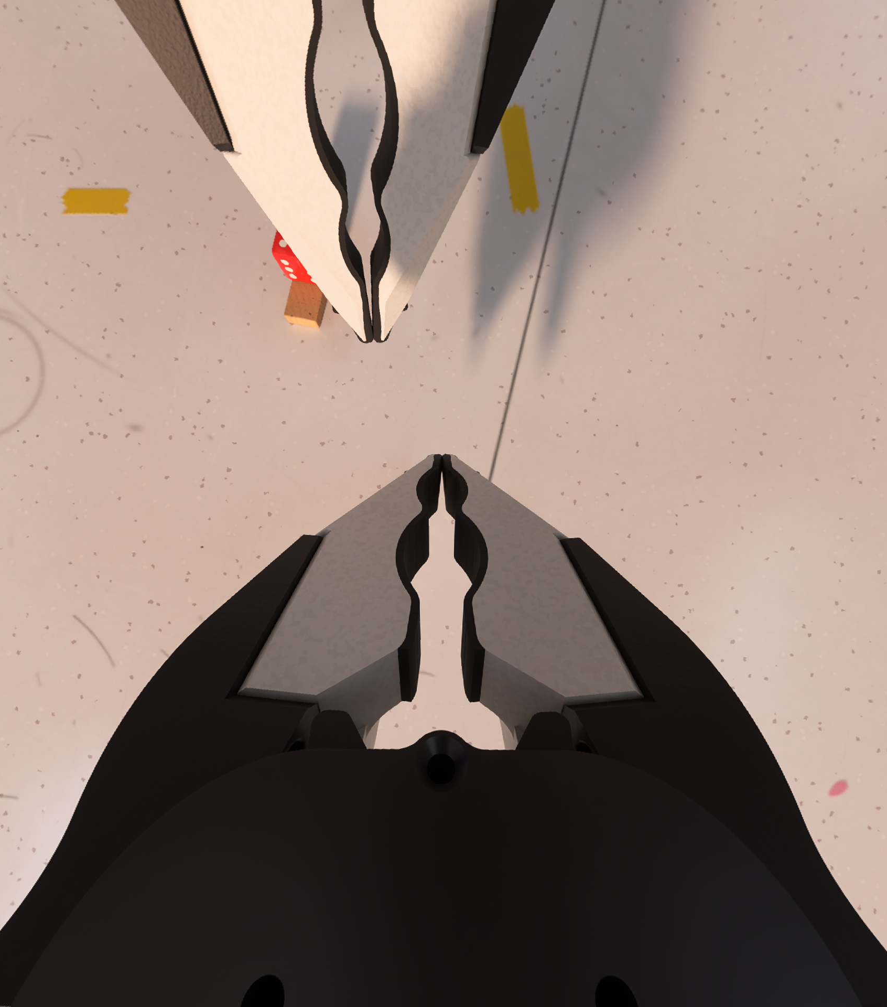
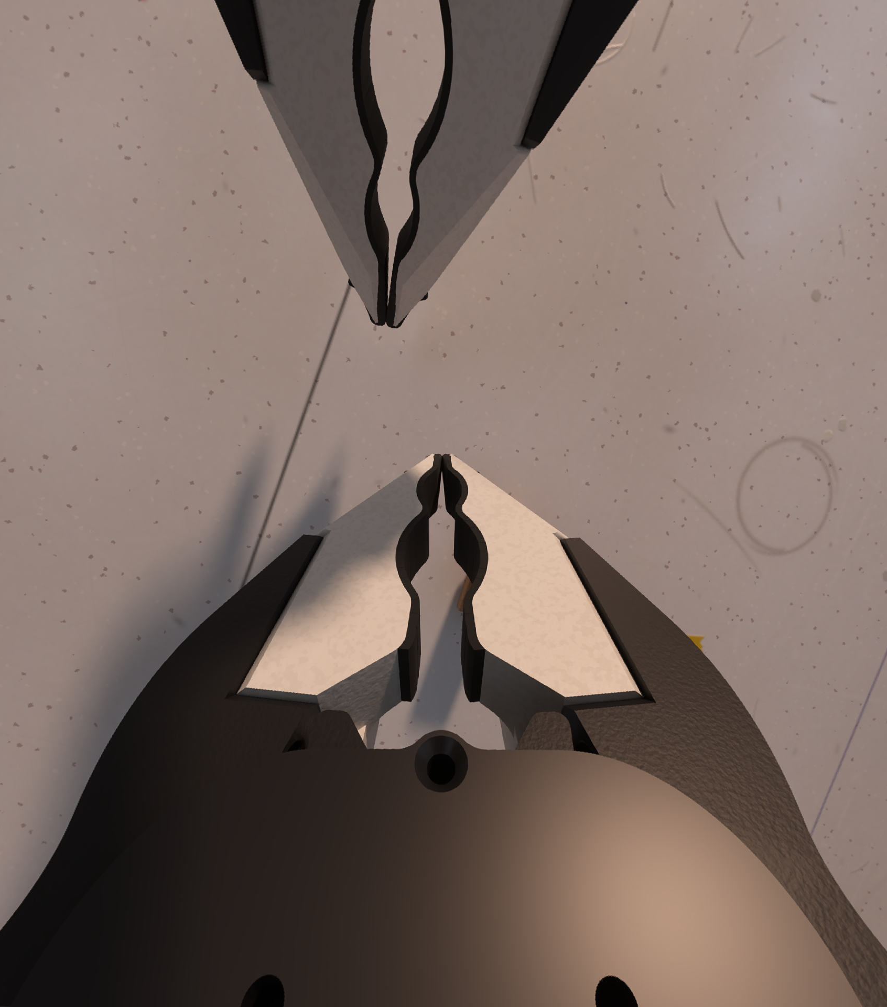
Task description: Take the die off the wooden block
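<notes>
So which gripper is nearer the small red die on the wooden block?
Right. The right gripper hangs shut, tips just beside the red die and wooden block; the left gripper sits shut, farther back.

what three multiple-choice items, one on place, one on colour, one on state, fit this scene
1. Where is the die?
A. on the wooden block
B. between the left tongs' tips
C. on a yellow tape strip

2. What colour is the die?
A. blue
B. red with white pips
C. green

3. How do the left tongs and the right tongs stand?
A. both open wide
B. left gripping the die
C. both shut, holding nothing

Key: 1 A, the left wrist view shows the die resting atop the block, partly hidden behind the right tongs. 2 B, its visible faces are red with white dots. 3 C, each pair's tips meet with nothing between them.
</notes>
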`<action>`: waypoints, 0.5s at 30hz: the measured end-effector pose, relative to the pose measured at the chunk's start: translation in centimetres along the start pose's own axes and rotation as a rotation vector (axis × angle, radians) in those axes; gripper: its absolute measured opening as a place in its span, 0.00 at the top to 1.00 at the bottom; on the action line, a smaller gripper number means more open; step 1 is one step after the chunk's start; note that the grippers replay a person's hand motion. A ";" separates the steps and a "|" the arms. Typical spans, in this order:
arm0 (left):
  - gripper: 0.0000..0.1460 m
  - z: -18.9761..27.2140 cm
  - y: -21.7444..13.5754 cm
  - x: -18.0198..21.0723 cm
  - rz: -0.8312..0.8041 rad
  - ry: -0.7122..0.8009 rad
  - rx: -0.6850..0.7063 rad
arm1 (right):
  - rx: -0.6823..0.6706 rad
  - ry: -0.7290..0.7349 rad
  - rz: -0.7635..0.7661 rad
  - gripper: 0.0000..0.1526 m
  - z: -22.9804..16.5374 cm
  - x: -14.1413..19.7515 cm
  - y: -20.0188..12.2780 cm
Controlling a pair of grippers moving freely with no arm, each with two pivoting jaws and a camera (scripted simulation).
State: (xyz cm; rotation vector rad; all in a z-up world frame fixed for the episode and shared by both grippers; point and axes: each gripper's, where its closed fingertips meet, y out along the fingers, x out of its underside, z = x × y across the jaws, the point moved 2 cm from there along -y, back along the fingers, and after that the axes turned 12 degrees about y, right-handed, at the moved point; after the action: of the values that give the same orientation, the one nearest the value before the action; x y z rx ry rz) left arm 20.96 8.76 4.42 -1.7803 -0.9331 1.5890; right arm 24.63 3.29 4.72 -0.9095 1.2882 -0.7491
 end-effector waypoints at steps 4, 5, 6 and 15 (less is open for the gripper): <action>1.00 -0.2 -0.1 0.0 0.006 -0.008 -0.001 | 0.008 0.005 0.006 1.00 0.2 0.0 -0.1; 1.00 -0.2 -0.1 0.0 0.004 -0.004 -0.001 | 0.010 0.003 0.006 1.00 0.1 0.0 -0.1; 1.00 -0.2 0.0 -0.1 0.003 0.000 -0.002 | 0.012 -0.001 0.007 1.00 0.1 -0.1 -0.1; 1.00 -1.9 -1.2 -1.0 0.119 0.019 -0.117 | 0.073 0.071 0.168 0.91 2.1 -0.2 -3.0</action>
State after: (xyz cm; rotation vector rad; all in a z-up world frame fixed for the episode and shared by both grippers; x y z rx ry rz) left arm 22.61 8.73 6.19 -1.9609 -0.9448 1.6165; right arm 26.78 2.36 7.59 -0.7118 1.3725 -0.6959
